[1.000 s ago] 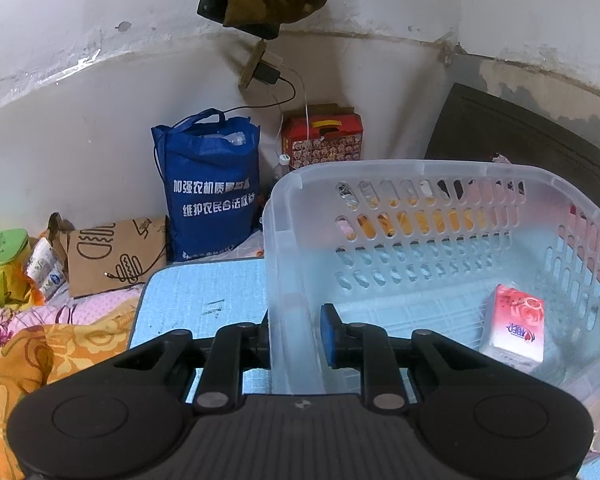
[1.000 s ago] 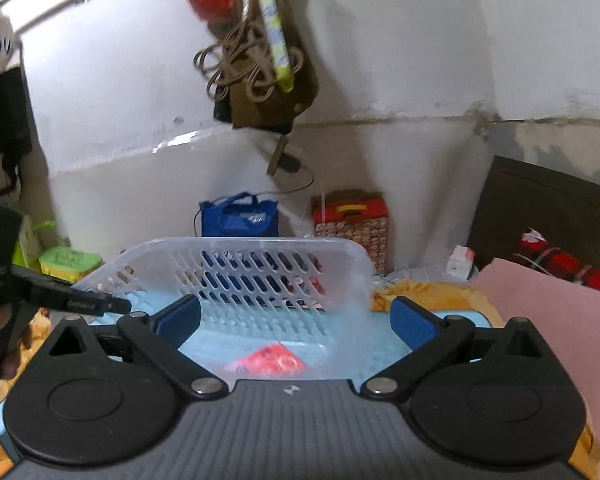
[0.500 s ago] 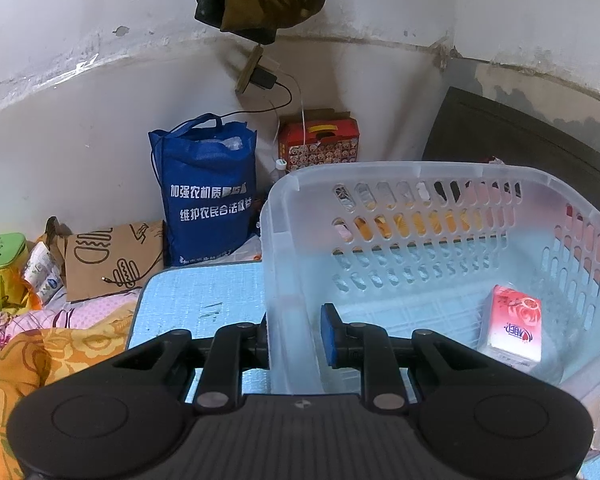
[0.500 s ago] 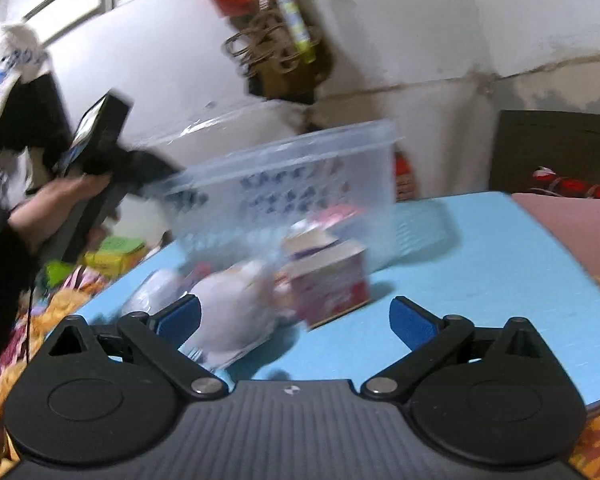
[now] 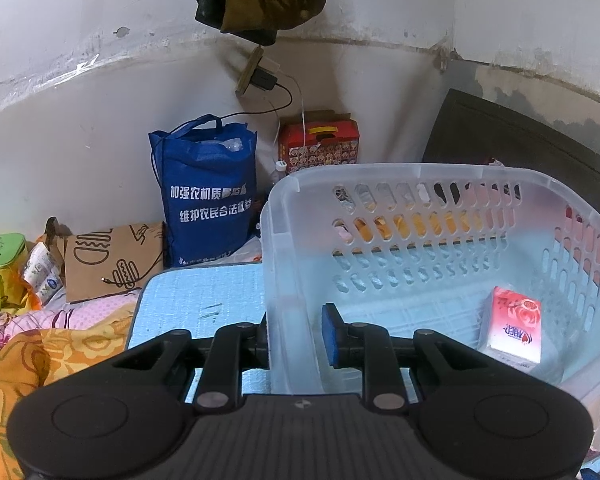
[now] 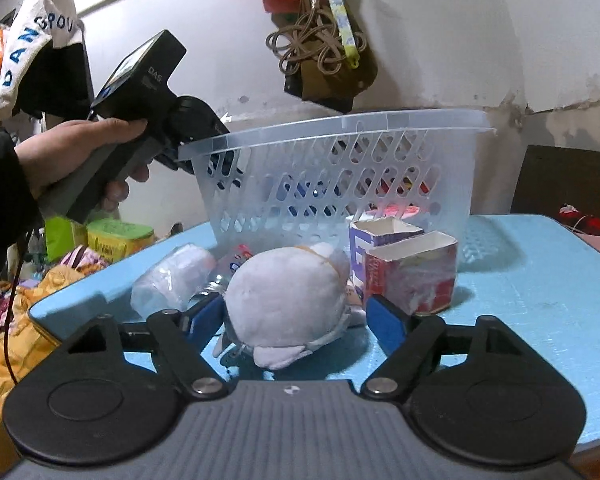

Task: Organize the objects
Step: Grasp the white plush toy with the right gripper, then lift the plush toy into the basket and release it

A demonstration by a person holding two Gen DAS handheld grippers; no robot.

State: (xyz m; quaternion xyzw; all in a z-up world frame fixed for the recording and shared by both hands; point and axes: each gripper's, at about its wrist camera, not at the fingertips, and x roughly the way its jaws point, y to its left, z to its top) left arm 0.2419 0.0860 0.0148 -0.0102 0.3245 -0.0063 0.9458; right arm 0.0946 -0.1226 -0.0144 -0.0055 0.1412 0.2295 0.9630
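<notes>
A clear plastic basket (image 5: 404,184) stands on the blue table; it also shows in the right wrist view (image 6: 340,148). My left gripper (image 5: 296,336) is shut on the basket's near wall, one finger outside and one inside. A red tissue pack (image 5: 512,324) lies inside the basket. My right gripper (image 6: 296,316) is open, its fingers on either side of a white plush toy (image 6: 284,300) on the table. Behind the toy stand two open cartons (image 6: 412,276), and a wrapped plastic bottle (image 6: 172,280) lies at its left.
The blue table (image 6: 540,292) ends at an edge on the left, over orange bedding (image 5: 32,360). A blue bag (image 5: 208,196), a red box (image 5: 320,140) and a cardboard bag (image 5: 112,256) stand by the wall. Items hang overhead (image 6: 320,56).
My right gripper has dropped from above the basket to table level and its fingers now bracket the plush toy. My left gripper still holds the basket wall.
</notes>
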